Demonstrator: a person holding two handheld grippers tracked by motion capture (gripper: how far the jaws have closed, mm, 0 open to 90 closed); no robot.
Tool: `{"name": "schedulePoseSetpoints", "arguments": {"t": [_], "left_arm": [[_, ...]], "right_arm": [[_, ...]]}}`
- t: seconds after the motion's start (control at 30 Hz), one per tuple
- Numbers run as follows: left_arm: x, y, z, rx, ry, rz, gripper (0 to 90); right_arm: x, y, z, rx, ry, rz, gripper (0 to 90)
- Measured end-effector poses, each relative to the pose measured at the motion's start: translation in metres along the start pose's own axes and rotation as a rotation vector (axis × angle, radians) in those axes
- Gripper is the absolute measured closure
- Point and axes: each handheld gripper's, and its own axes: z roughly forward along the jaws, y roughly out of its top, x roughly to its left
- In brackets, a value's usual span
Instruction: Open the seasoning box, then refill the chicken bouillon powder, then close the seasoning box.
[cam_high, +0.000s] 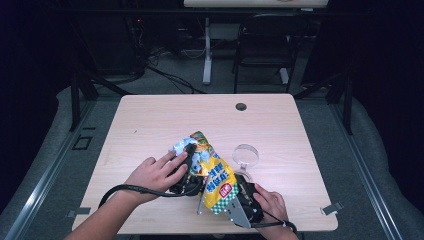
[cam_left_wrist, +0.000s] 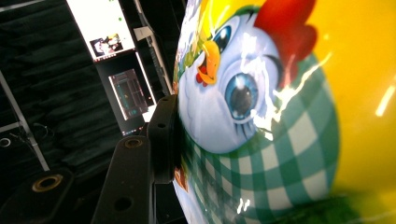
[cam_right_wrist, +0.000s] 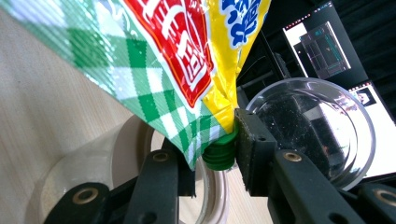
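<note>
One pouch (cam_high: 212, 170), one clear bowl (cam_high: 246, 155), near the bench's (cam_high: 150, 120) front edge. Left gripper (cam_high: 187, 172) clamps the pouch's upper body, hand flat over it. Right gripper (cam_right_wrist: 212, 149), held low, pinches the bottom corner at its green cap (cam_right_wrist: 219, 151)

The snack bag (cam_left_wrist: 280, 116) is glossy printed foil or plastic, crinkled and catching glare. Its green cap (cam_right_wrist: 219, 151) looks like ridged plastic. The table (cam_high: 150, 125) is matt pale wood-grain. The clear bowl (cam_right_wrist: 317, 126) seems smooth plastic, perhaps glass.
</note>
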Motion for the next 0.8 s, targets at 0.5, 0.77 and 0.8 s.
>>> {"name": "schedulePoseSetpoints", "arguments": {"t": [0.5,0.77,0.8], "left_arm": [[0.0035,0.0003,-0.0007,0.012,0.009,0.026,58.7],[0.0027,-0.0008,-0.0011,0.01,0.003,0.022,58.6],[0.0015,-0.0014,-0.0009,0.008,0.01,0.013,58.7]], "right_arm": [[-0.0019,0.0003,0.0003,0.002,-0.001,0.004,70.8],[-0.0008,0.0013,0.0015,-0.004,0.007,0.006,70.8],[-0.0008,0.0015,0.0016,-0.005,0.006,0.009,70.7]]}}
